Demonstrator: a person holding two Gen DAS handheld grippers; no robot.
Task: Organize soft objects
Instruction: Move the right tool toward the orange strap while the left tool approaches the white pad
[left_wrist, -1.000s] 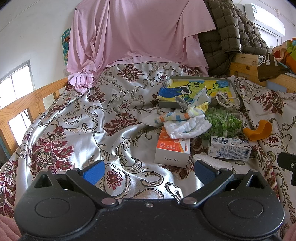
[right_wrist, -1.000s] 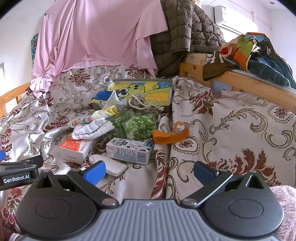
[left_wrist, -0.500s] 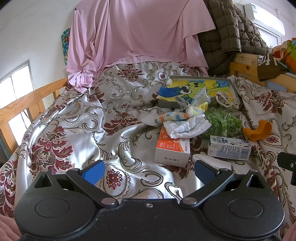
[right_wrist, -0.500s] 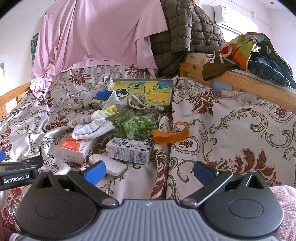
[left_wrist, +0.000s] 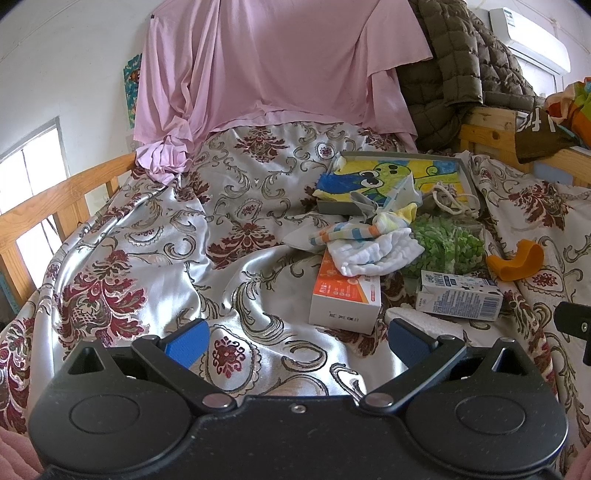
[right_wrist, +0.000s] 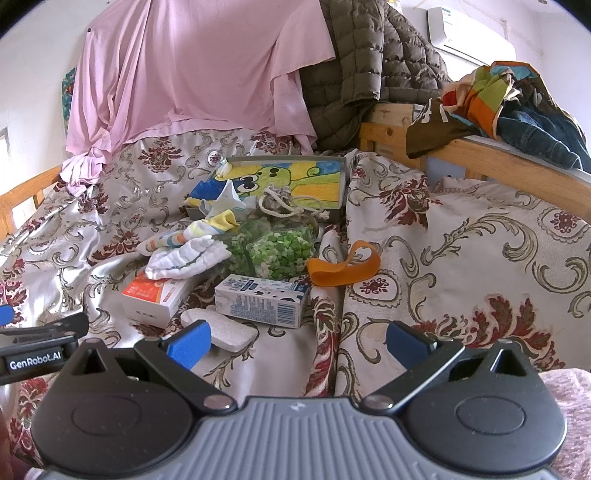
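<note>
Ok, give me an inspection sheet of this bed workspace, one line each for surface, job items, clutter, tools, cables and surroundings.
Surface: silver satin bedspread with red floral pattern, rumpled.
Job's things: white folded gauze cloth lying on the orange-and-white carton; striped baby sock behind it; orange fabric band beside the bag of green pieces.
Clutter: blue-and-white milk carton on its side; pale oval sponge; shallow grey tray with a frog drawing.
Grippers: left tool and right tool both open, empty.
Cables: none seen; a knotted white rope lies on the tray.
Surroundings: pink sheet, olive quilted jacket, wooden bed rail.
</note>
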